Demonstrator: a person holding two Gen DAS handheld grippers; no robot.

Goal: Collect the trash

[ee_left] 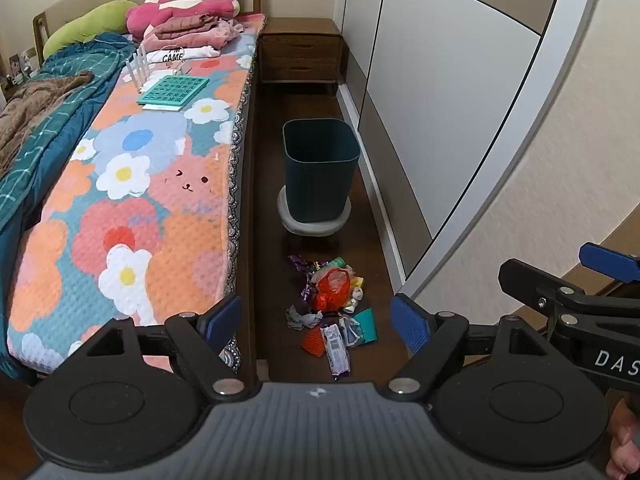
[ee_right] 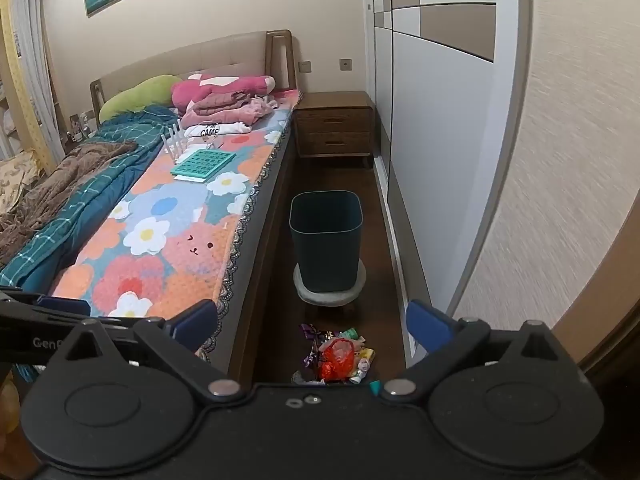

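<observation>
A heap of trash [ee_left: 334, 306] lies on the dark wooden floor between the bed and the wardrobe: a red plastic bag [ee_left: 334, 288], purple wrappers, crumpled paper and a teal scrap. Beyond it a dark teal bin [ee_left: 320, 172] stands on a small round white stool [ee_left: 314, 222]. My left gripper [ee_left: 318, 322] hangs open above the near end of the heap, nothing between its blue pads. My right gripper [ee_right: 312, 326] is open too, held high over the same trash [ee_right: 338, 356], with the bin [ee_right: 326, 236] ahead. The right gripper's tip shows at the right edge of the left wrist view.
A bed with a flowered cover [ee_left: 140, 216] runs along the left, its wooden side rail [ee_left: 246, 220] bordering the narrow floor strip. White wardrobe doors [ee_left: 440, 92] line the right. A wooden nightstand [ee_left: 302, 54] closes the far end. A teal board [ee_left: 174, 90] lies on the bed.
</observation>
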